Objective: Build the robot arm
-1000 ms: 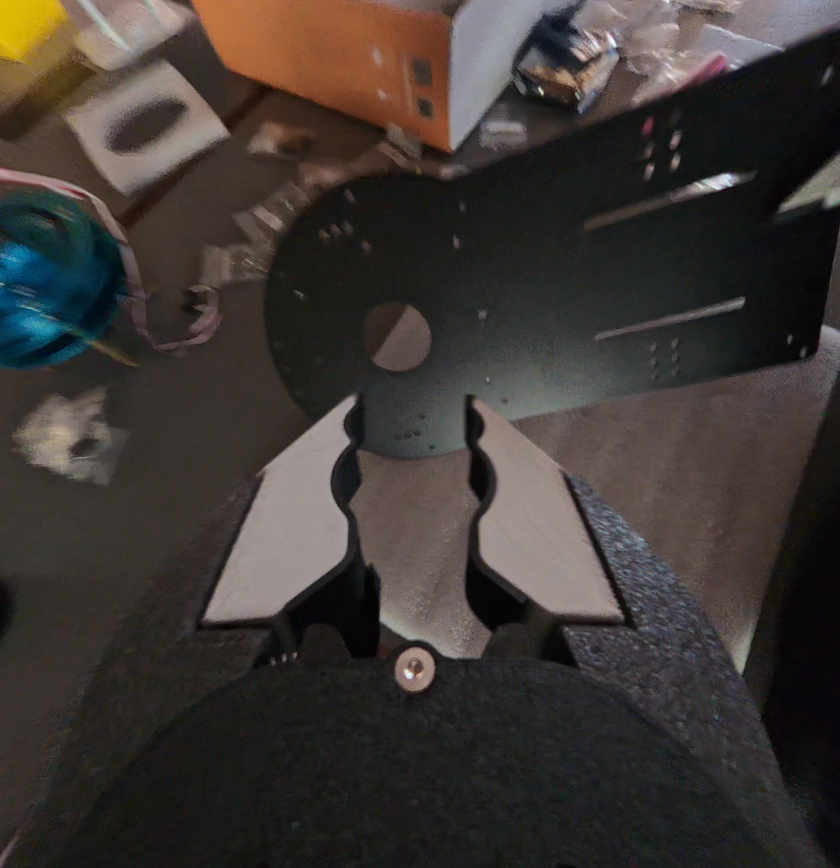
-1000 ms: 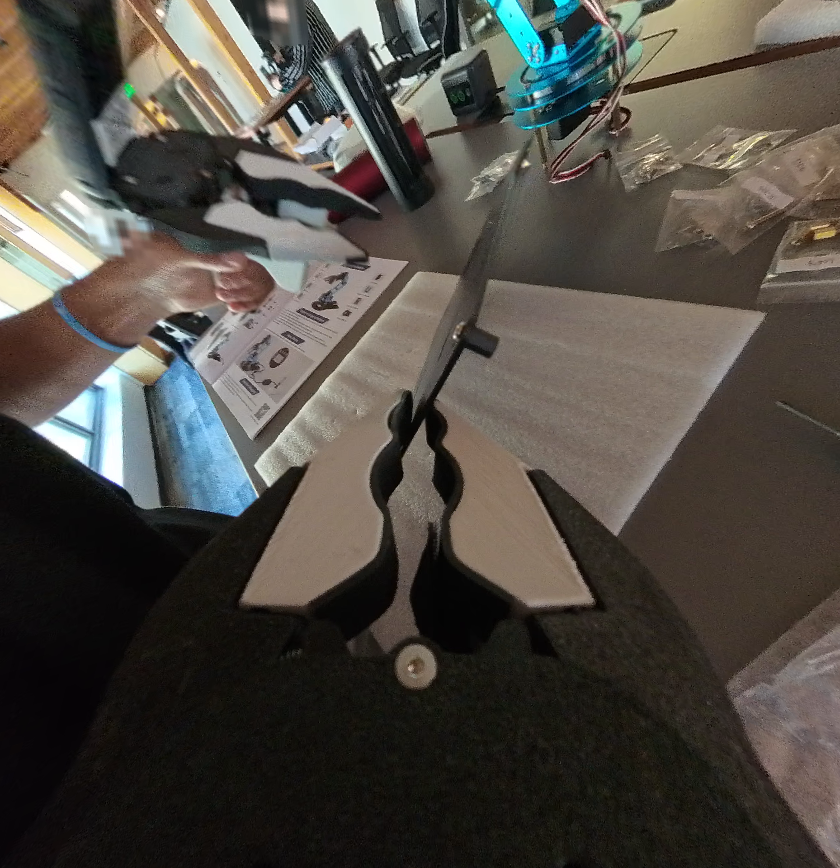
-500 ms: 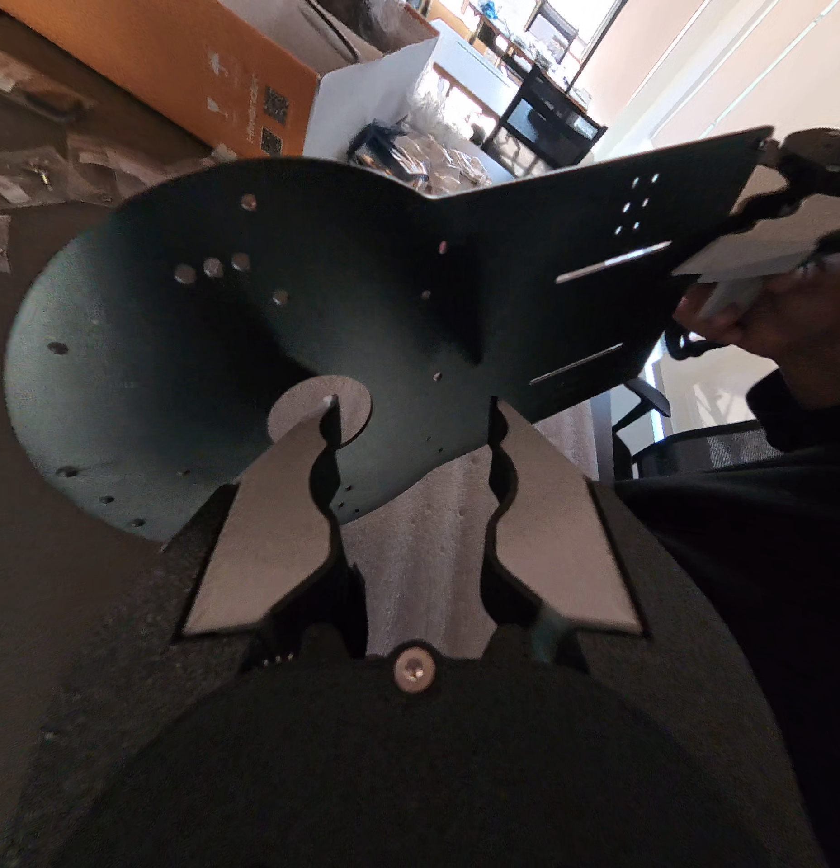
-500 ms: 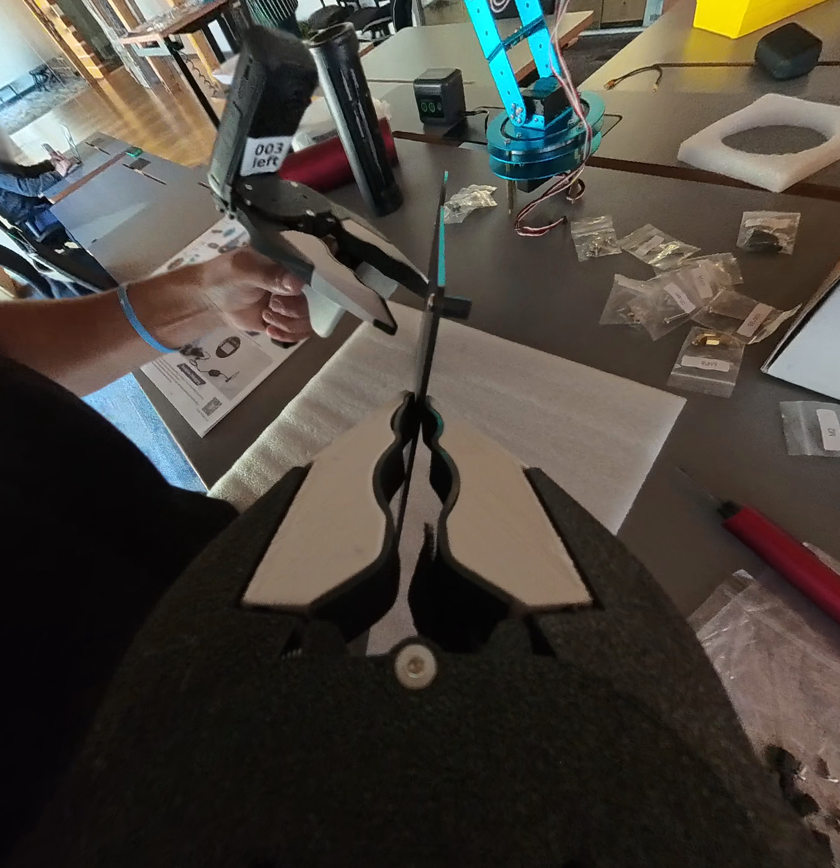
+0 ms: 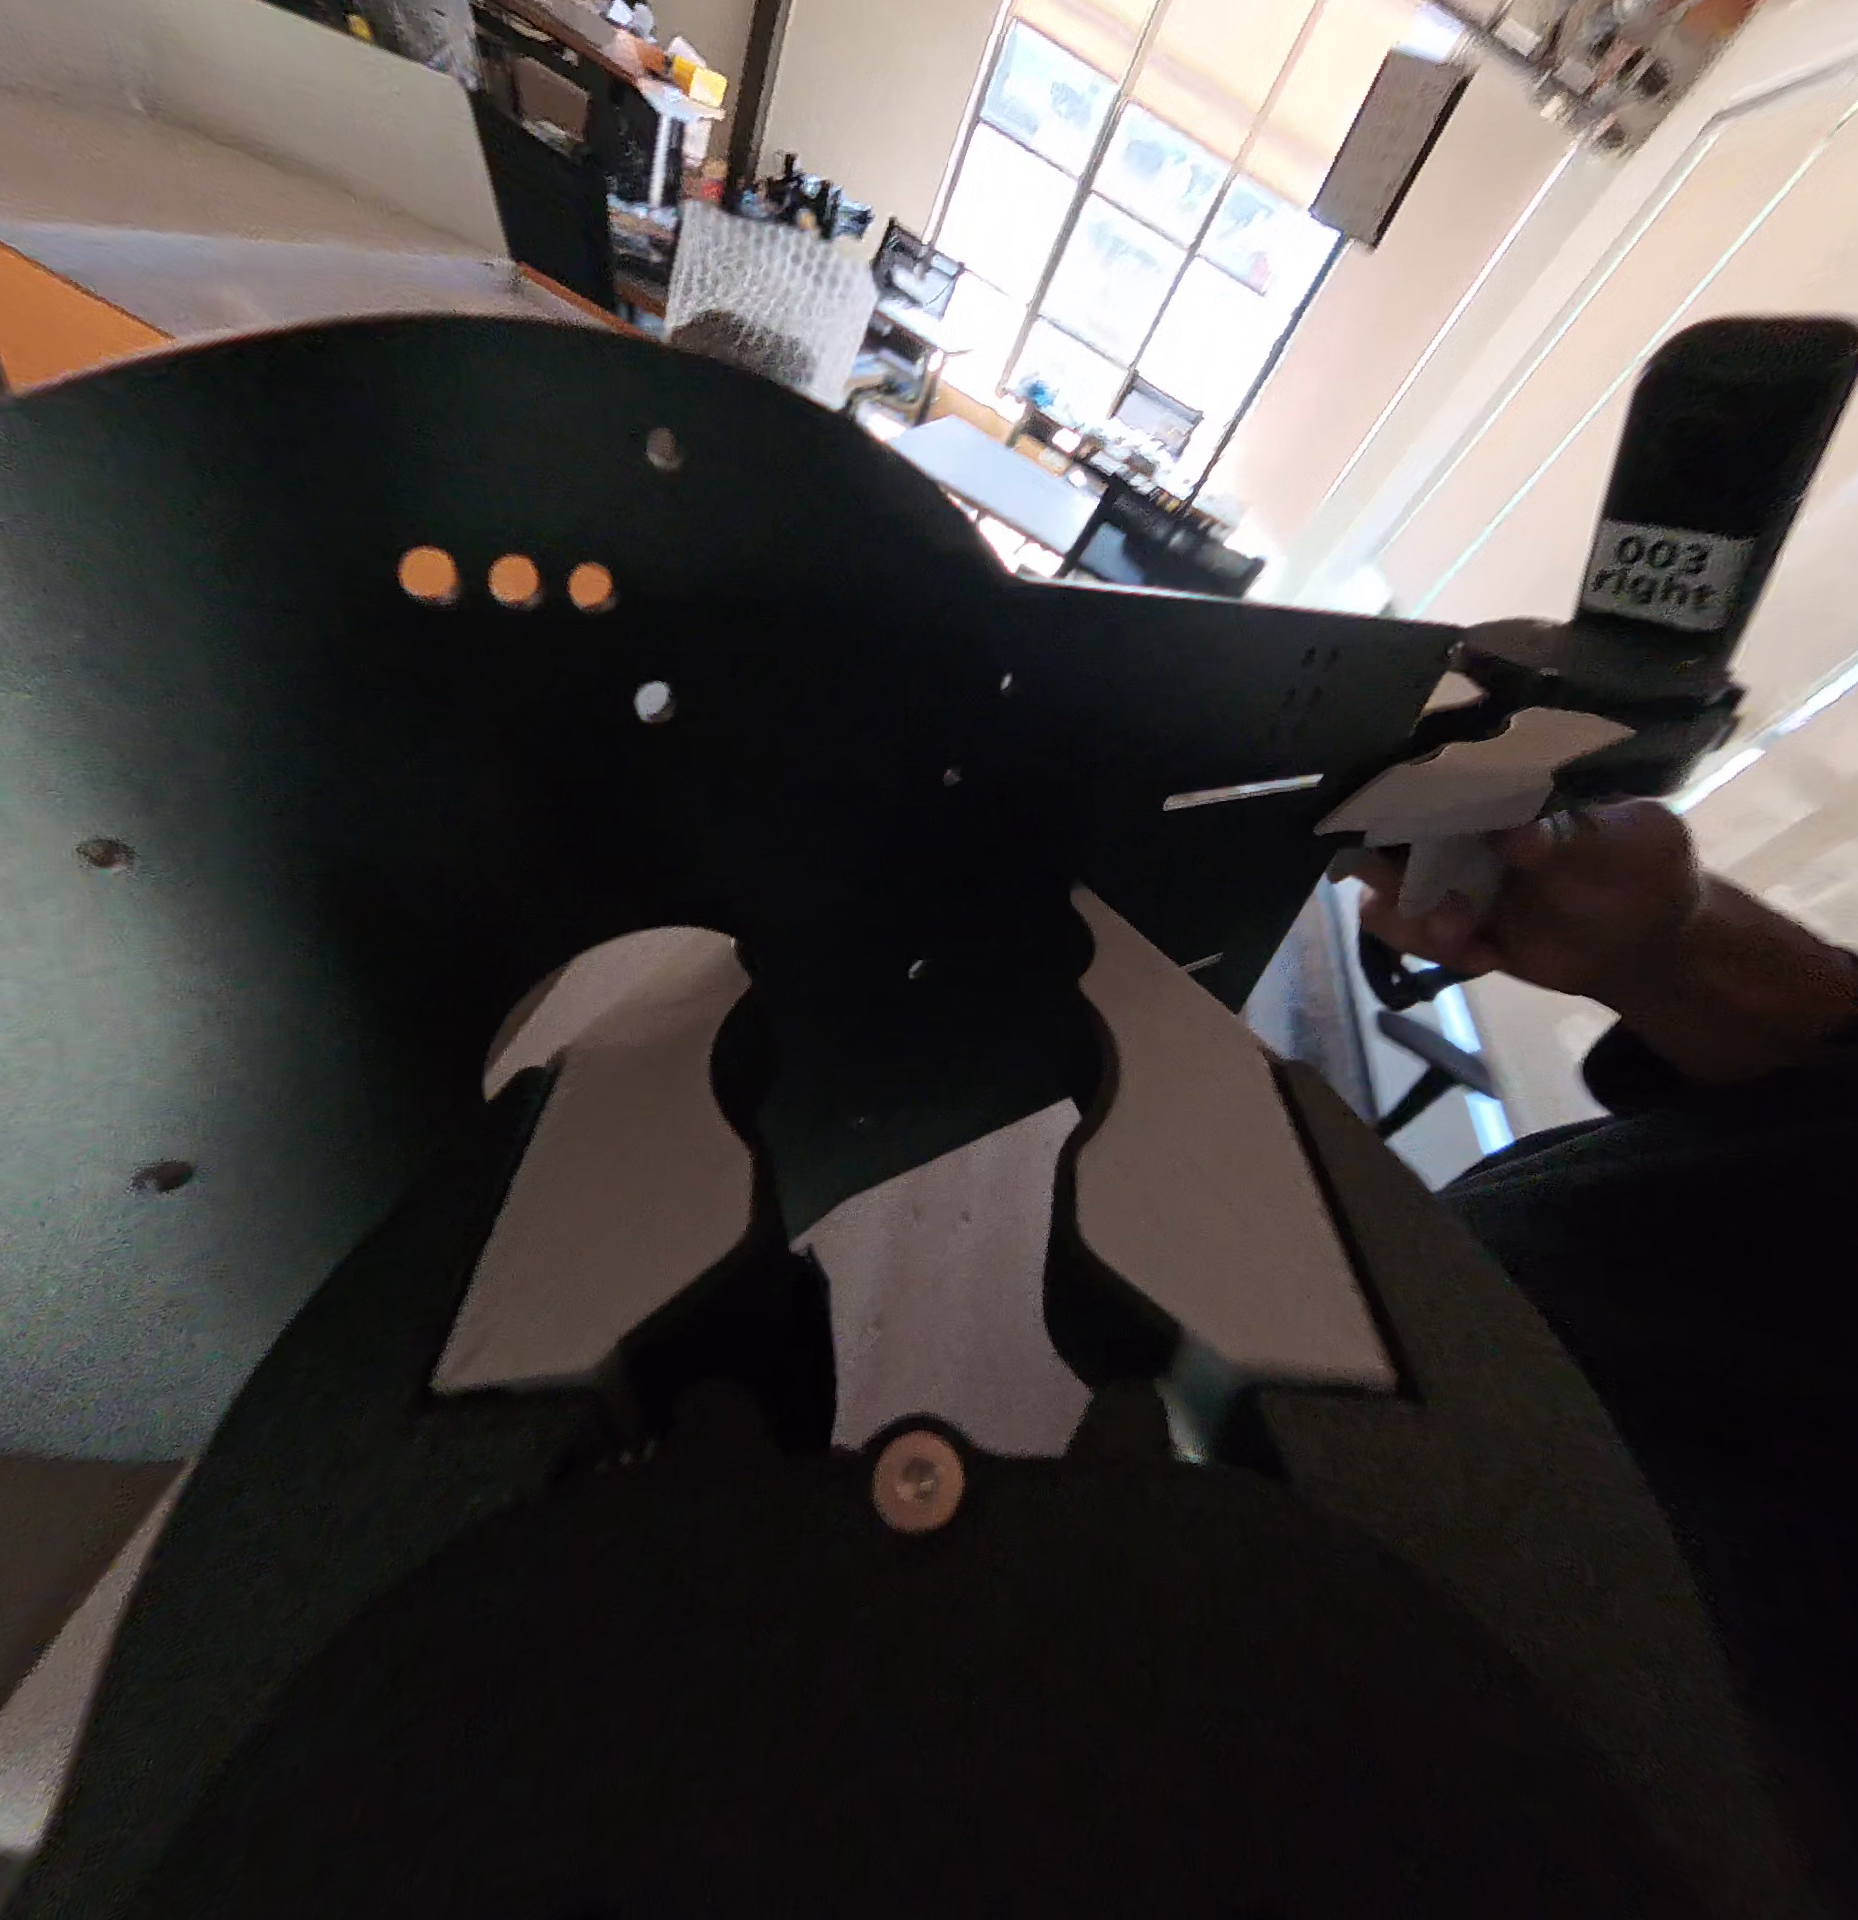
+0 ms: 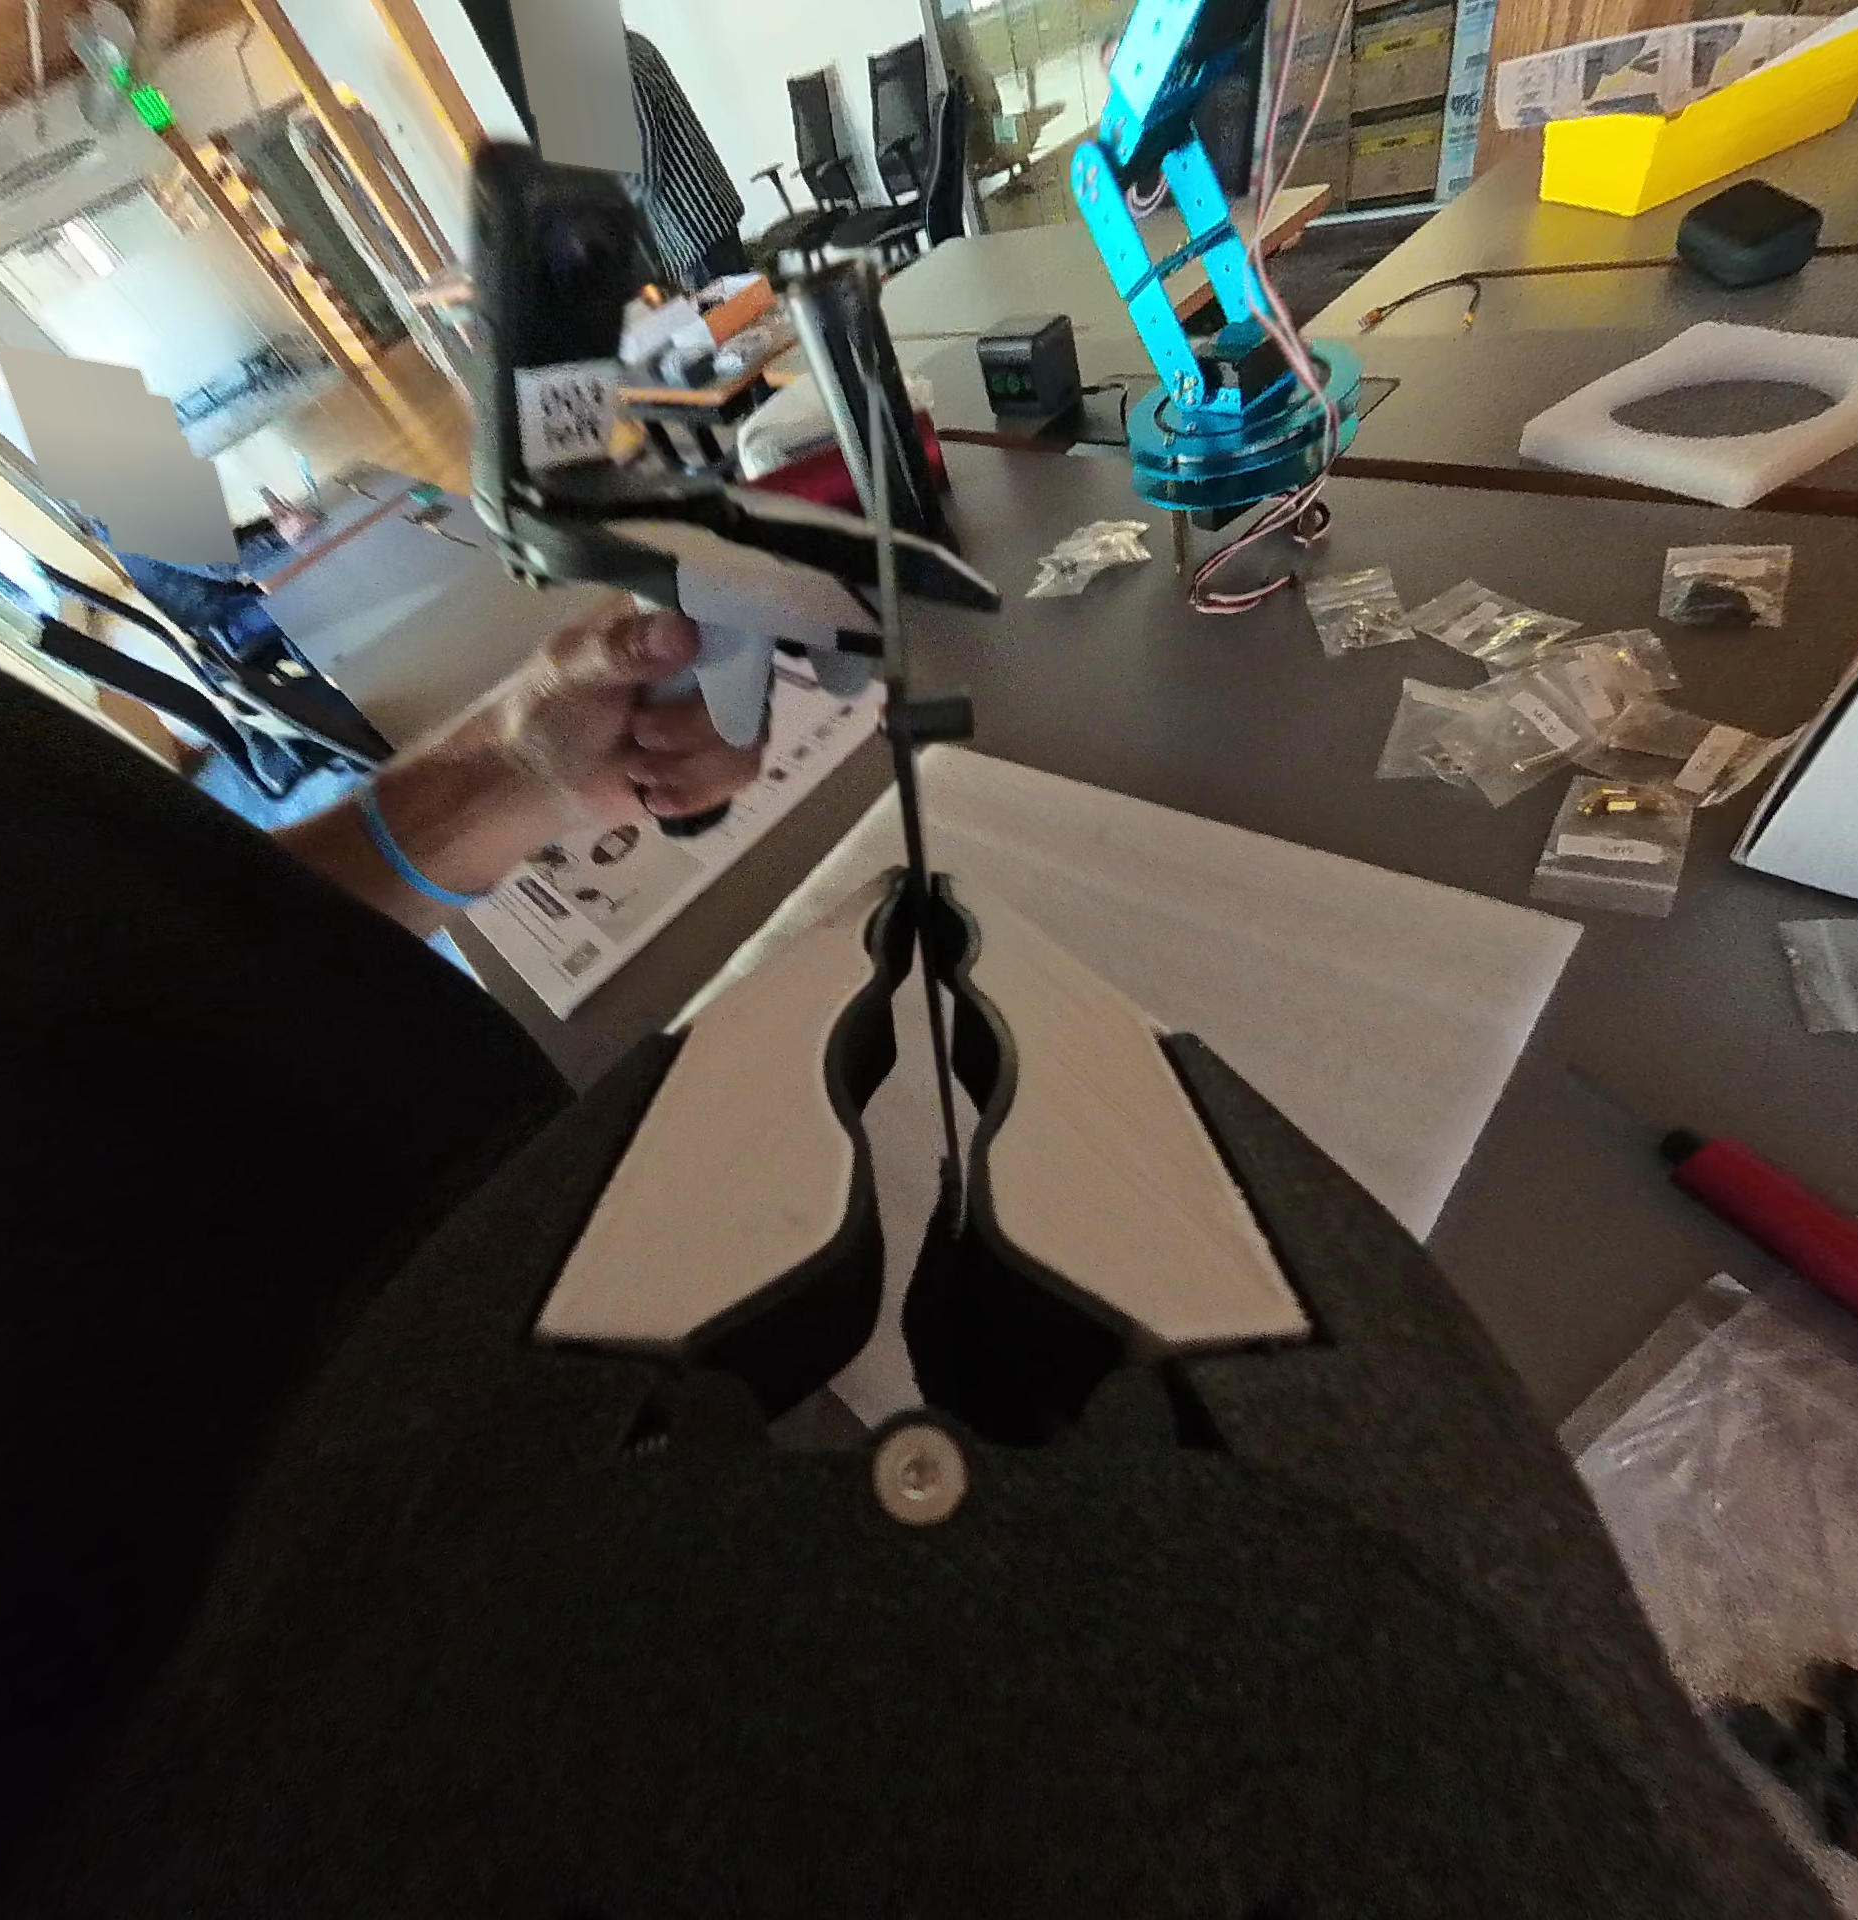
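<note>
A: Black metal, a flat plate (image 6: 909, 727) drilled with holes and slots, is held up in the air above the white foam sheet (image 6: 1268, 987). The right gripper (image 6: 923, 894) has it edge-on, both fingers pinched tight on the plate's straight end.

B: And the left gripper (image 5: 909, 977)? Its fingers stand apart, the plate's rounded end lying across the gap. One fingertip (image 5: 644, 997) shows through the plate's big round hole.

A: Gripping anything?

B: No, the jaws are spread, closed on nothing. From the right wrist view it reaches in at the plate's far end.

A: Containers, then. Clear plastic bags (image 6: 1527, 707) are scattered on the dark table (image 6: 1164, 727), each holding small hardware, too small to tell.

B: A yellow box (image 6: 1683, 145) at the back, paper resting in it. A white box corner (image 6: 1829, 790) at the right edge, contents hidden.

A: The blue robot arm (image 6: 1205, 312) stands behind, wires trailing. A red-handled tool (image 6: 1787, 1226) lies near the foam.
</note>
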`<state>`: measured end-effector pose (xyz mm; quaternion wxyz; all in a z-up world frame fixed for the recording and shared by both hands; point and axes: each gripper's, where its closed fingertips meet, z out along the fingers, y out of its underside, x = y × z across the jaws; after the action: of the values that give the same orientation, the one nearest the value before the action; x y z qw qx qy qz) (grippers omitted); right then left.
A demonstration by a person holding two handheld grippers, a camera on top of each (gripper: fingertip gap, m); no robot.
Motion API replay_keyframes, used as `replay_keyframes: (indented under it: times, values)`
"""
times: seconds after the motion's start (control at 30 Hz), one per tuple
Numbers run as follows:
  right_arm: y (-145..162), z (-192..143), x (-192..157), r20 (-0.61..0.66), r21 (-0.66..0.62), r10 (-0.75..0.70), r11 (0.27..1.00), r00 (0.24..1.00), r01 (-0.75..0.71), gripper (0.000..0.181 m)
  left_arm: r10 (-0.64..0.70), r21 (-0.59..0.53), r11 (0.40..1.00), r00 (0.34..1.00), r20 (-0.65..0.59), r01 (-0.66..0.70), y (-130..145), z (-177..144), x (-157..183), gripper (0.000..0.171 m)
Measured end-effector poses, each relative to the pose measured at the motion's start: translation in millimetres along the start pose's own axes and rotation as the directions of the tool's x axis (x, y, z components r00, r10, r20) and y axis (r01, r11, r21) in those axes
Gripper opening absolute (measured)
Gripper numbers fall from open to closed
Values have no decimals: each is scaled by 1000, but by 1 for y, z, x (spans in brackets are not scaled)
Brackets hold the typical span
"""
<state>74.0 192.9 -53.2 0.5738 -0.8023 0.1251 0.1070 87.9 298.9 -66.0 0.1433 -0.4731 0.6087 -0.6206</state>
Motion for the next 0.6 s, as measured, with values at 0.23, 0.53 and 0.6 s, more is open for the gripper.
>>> replay_keyframes:
  times: [0.23,0.53,0.6]
  values:
    - [39,-4,15,-33,48,-16,999,999,18,2,-21,-81,996,994,106,30,43,15,-1,57]
    - [74,-16,25,-34,51,-95,994,995,97,1,58,-155,987,994,93,-43,60,42,5,62]
    - [86,-14,28,-26,40,-65,997,998,66,1,68,-182,982,993,97,-50,68,44,3,61]
